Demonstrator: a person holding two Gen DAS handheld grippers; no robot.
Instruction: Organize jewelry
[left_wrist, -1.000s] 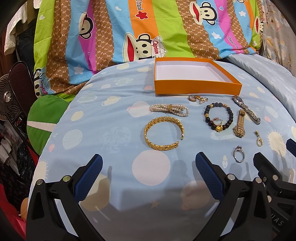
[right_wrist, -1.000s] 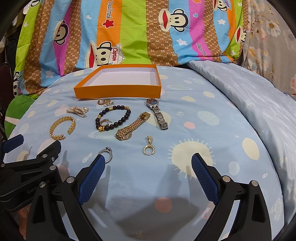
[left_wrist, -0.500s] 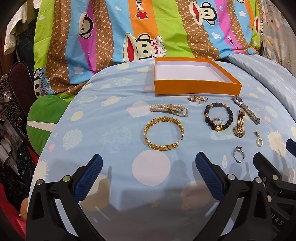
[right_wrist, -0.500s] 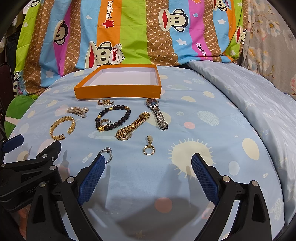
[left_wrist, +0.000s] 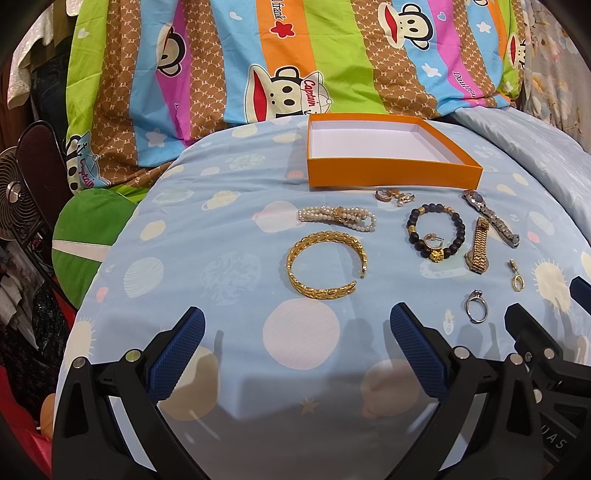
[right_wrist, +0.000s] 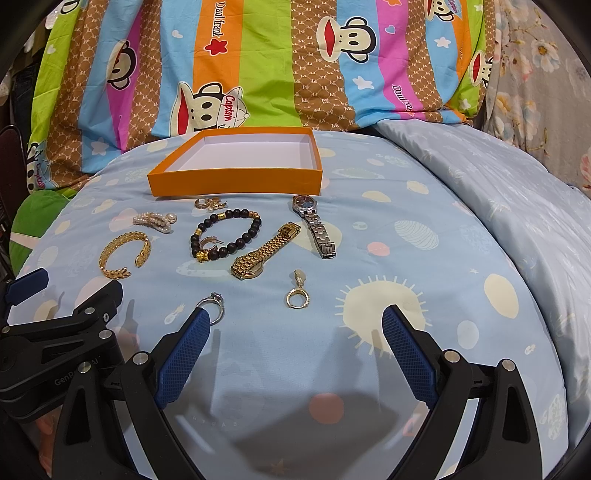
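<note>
Nothing has shifted since the earlier frames: both tools hover where they were and the jewelry lies unmoved on the blue bedspread (left_wrist: 229, 229). The left gripper (left_wrist: 295, 325) and right gripper (right_wrist: 295, 325) are spread wide, holding nothing. The gold bangle (left_wrist: 327, 266), beaded bracelet (right_wrist: 226, 235), watches and rings lie in front of the orange box (left_wrist: 391, 171)

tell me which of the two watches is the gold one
The gold watch is the one lying beside the black bead bracelet, slanted toward the silver watch. The silver one has a blue face and lies farther right.
</note>
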